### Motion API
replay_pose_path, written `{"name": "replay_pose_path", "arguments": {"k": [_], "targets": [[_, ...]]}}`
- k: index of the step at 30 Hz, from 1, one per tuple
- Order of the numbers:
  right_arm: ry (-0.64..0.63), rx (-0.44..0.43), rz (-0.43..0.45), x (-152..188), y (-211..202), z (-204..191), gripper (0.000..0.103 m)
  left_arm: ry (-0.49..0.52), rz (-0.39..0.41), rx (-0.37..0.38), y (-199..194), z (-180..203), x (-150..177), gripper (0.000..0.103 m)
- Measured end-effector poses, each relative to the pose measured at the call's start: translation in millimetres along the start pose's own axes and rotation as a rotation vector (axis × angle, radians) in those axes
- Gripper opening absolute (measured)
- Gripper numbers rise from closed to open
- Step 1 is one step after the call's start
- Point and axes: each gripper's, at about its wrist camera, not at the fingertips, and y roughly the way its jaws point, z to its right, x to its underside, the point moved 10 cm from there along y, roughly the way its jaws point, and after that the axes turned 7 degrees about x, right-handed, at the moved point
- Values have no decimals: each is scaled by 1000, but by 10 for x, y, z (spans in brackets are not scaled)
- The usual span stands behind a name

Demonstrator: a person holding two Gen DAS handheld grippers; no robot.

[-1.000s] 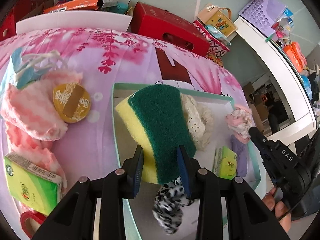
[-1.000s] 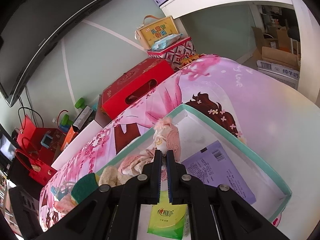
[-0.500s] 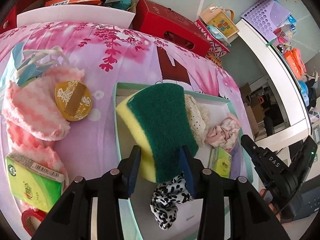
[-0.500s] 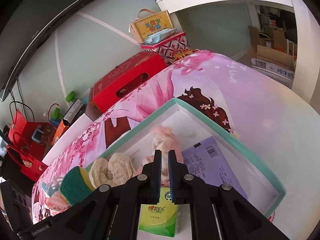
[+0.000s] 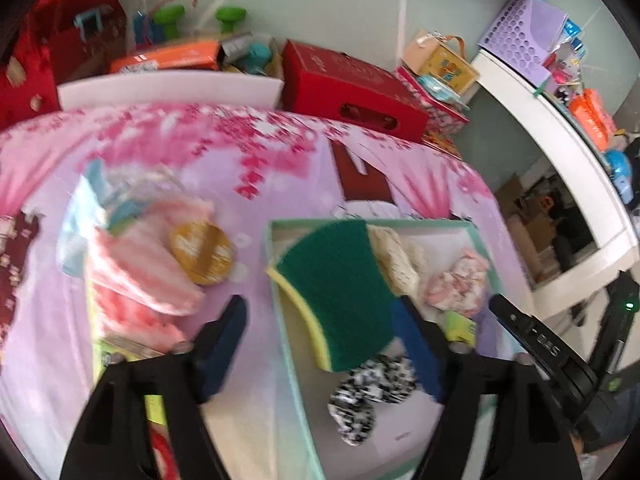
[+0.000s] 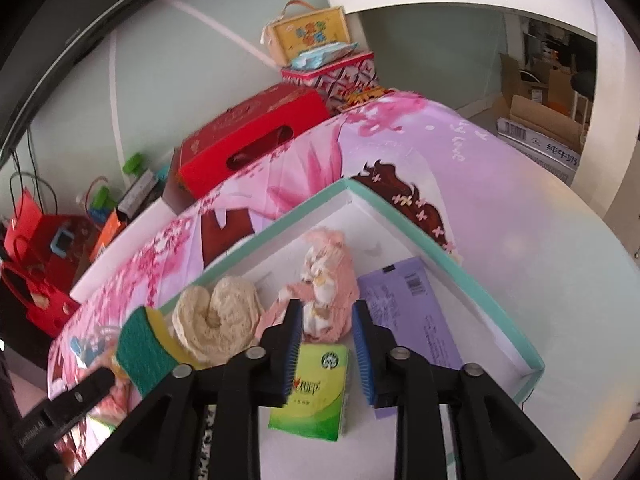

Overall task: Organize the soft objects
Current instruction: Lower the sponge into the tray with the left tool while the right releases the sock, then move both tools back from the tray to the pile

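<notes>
both grippers' jaws opening: left gripper [image 5: 320,344] off sponge [image 5: 340,292], right gripper [image 6: 326,344] empty.

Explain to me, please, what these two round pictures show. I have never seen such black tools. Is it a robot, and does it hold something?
It is not a robot. A person holds one two-finger gripper in each hand, and a wide-angle camera on each looks forward along its fingers; that is why the pictures look round.

One picture is from the left gripper, the other from the right gripper. Both are opening now and neither presses on anything.

A flowered pink cloth covers the surface. On it stands a white box with a green rim. The green and yellow sponge leans on its edge, between the left gripper's pads. Inside lie a cream knitted piece, a pink cloth bundle, a green tissue pack and a purple packet.
</notes>
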Motion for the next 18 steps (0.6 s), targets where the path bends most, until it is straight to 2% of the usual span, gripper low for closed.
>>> {"name": "replay_pose_path", "arguments": {"k": [1, 6, 10, 15, 17, 18], "targets": [[-13, 7, -11, 26, 4, -19, 47, 5, 12, -27, -23, -42, -19, 86], [-52, 24, -23, 90, -16, -85, 57, 7, 55, -142, -106, -266, -83, 89], [-86, 40, -34, 138, -26, -144, 65, 5, 48, -226, -128, -446, -96, 89], [-121, 49, -50, 203, -37, -221, 77, -2, 72, -286, -197, -585, -102, 89], [-127, 48, -51, 218, -59, -243, 83, 2, 87, -309, -234, -620, -120, 100], [-125, 41, -45, 221, -82, -260, 92, 6, 96, -319, -254, -634, -134, 102]]}}
